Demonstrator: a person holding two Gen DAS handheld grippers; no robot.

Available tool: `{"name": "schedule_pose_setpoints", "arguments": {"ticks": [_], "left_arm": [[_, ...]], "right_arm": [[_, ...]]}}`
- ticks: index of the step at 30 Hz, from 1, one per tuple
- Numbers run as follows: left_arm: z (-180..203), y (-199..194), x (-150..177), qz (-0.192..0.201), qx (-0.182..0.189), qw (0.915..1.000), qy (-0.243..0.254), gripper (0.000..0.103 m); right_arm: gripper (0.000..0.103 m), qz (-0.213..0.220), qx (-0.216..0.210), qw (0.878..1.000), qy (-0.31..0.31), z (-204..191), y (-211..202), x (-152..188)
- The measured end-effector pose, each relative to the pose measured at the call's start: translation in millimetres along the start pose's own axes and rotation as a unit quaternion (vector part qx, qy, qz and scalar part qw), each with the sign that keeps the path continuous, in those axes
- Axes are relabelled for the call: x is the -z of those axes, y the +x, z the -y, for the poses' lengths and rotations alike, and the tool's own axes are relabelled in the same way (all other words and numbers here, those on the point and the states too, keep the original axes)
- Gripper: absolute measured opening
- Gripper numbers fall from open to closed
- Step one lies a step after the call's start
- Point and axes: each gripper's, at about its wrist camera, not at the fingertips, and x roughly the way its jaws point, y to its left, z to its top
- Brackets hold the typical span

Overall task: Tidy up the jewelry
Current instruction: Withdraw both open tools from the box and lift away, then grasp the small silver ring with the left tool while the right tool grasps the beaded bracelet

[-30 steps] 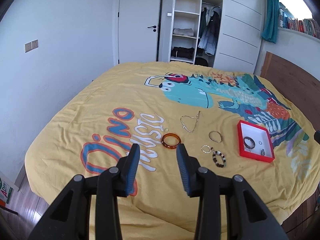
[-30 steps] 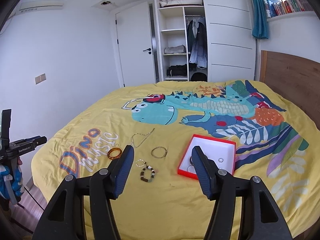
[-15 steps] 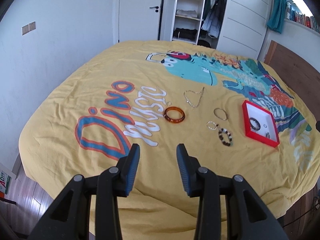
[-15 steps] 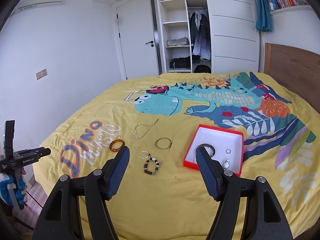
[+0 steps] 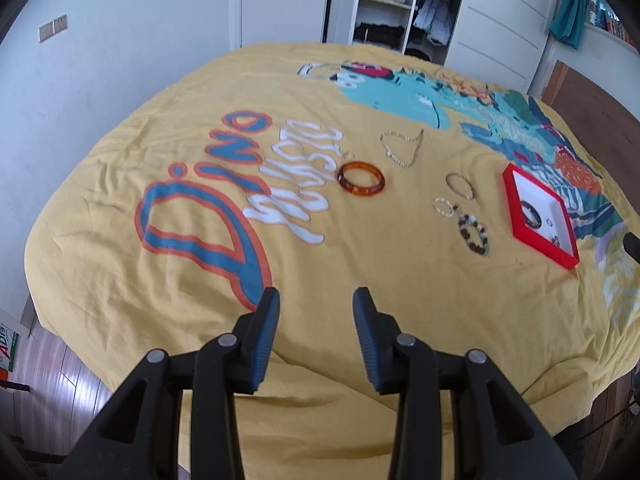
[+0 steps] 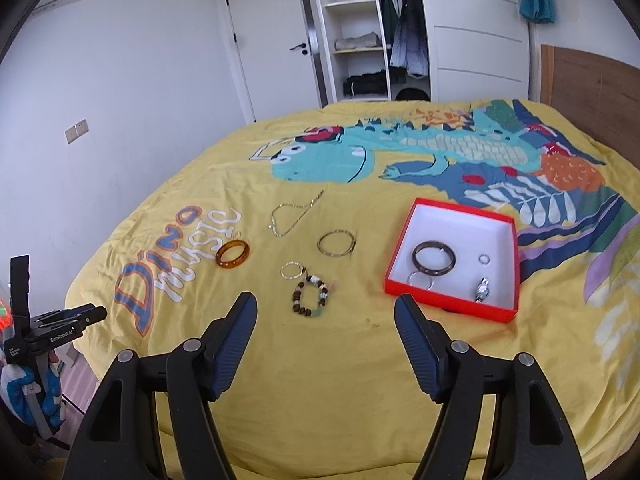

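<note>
A bed (image 6: 360, 380) with a yellow dinosaur-print cover carries an amber bangle (image 6: 233, 254), a chain necklace (image 6: 292, 216), a thin bangle (image 6: 336, 242), a small ring bracelet (image 6: 293, 270), a beaded bracelet (image 6: 311, 296) and a red tray (image 6: 448, 307)

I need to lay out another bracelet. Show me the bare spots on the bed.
Free: the yellow cover between the right gripper and the beaded bracelet, and the gap between the gold bangle and the red box. Crowded: around the amber bangle, chain and bracelets.
</note>
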Motion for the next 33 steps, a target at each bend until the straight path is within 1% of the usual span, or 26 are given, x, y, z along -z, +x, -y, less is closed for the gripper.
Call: {"name": "schedule_pose_setpoints", "arguments": {"ticks": [8, 18, 23, 33], "left_arm": [[-4, 28, 6, -0.037, 0.0, 0.9993, -0.01, 0.036], [-5, 63, 3, -0.078, 0.002, 0.9968, -0.017, 0.036], [-7, 83, -2, -0.095, -0.013, 0.9951, -0.022, 0.036], [-8, 118, -7, -0.122, -0.022, 0.9919, -0.03, 0.036]], "right_arm": [[0.071, -0.036, -0.013, 0.999, 0.005, 0, 34, 12], [0.071, -0.079, -0.029, 0.996, 0.011, 2, 82, 19], [0.071, -0.098, -0.036, 0.994, 0.017, 5, 108, 20], [0.072, -0.128, -0.053, 0.99, 0.022, 10, 159, 19]]}}
